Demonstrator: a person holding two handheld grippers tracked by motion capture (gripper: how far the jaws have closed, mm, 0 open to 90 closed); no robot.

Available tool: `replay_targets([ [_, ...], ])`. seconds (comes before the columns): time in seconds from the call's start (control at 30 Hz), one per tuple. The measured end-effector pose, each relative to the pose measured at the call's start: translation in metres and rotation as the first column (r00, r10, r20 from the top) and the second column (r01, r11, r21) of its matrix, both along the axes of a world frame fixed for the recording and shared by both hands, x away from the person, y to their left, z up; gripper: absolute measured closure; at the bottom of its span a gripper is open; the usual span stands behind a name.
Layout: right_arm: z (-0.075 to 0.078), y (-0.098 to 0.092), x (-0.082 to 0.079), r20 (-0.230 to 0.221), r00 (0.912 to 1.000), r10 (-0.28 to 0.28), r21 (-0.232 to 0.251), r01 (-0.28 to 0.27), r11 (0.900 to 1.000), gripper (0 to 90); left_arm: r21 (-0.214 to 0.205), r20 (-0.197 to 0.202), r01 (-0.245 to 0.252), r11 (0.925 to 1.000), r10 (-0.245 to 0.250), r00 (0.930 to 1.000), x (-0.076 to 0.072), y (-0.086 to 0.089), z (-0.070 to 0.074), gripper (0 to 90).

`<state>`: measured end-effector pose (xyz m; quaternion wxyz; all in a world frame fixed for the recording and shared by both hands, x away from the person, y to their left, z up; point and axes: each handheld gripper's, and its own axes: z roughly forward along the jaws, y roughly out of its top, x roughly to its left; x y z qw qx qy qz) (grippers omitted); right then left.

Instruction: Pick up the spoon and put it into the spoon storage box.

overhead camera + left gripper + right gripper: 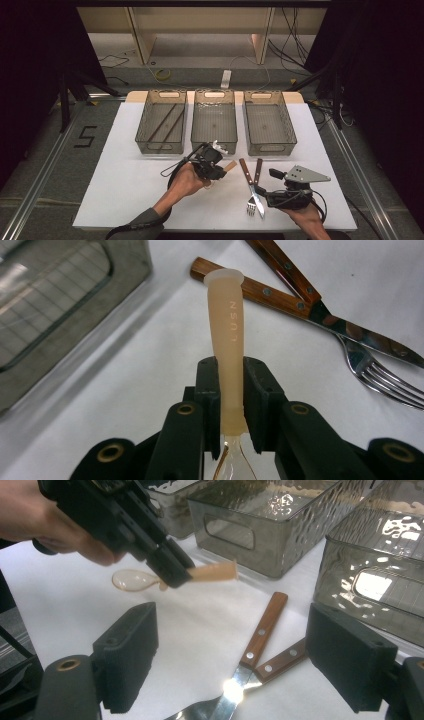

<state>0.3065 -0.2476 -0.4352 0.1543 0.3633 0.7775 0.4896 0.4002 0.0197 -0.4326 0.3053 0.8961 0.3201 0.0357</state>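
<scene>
Now, on the far left of the white worktop (125, 190) stands the first of three clear grey bins, the left bin (161, 121), with two dark sticks lying slantwise inside. Next to it sits the middle bin (214, 121), and beyond that the right bin (269, 122); the three stand in a row, just beside one another, at the far side of the worktop.

In front of the middle bin I hold my left tool (223, 168) clear of the surface. Its jaws are clenched on the pale spoon (226, 335): the pads press on the handle close to the bowl, the translucent bowl (131, 579) sticks out behind them, and the flared end of the handle points toward the knife and fork. In the right tool's view the spoon hangs level above the worktop, touching nothing but my pads.

Just right of the spoon lie a wood-handled knife (249, 181) and a wood-handled fork (255, 187), crossed over each other, the fork's tines toward me.

Farthest right, my right tool (263, 192) rests low by the blade and tines, released, its two pads standing well apart with nothing between them.
</scene>
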Motion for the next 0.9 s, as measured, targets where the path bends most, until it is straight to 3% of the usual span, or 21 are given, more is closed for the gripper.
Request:
replay_targets([
  [0.47,0.0,0.0,0.0,-0.001,1.0,0.0,0.0,0.0,1.0,22.2,-0.036,0.027,-0.022,0.9991,0.023,0.9994,0.004,0.011,0.013,77.5],
  [0.9,0.0,-0.001,0.0,-0.004,1.0,-0.004,0.003,0.004,1.0,22.3,-0.093,0.075,-0.074,0.9929,0.082,0.9938,0.014,0.032,0.039,77.5],
])
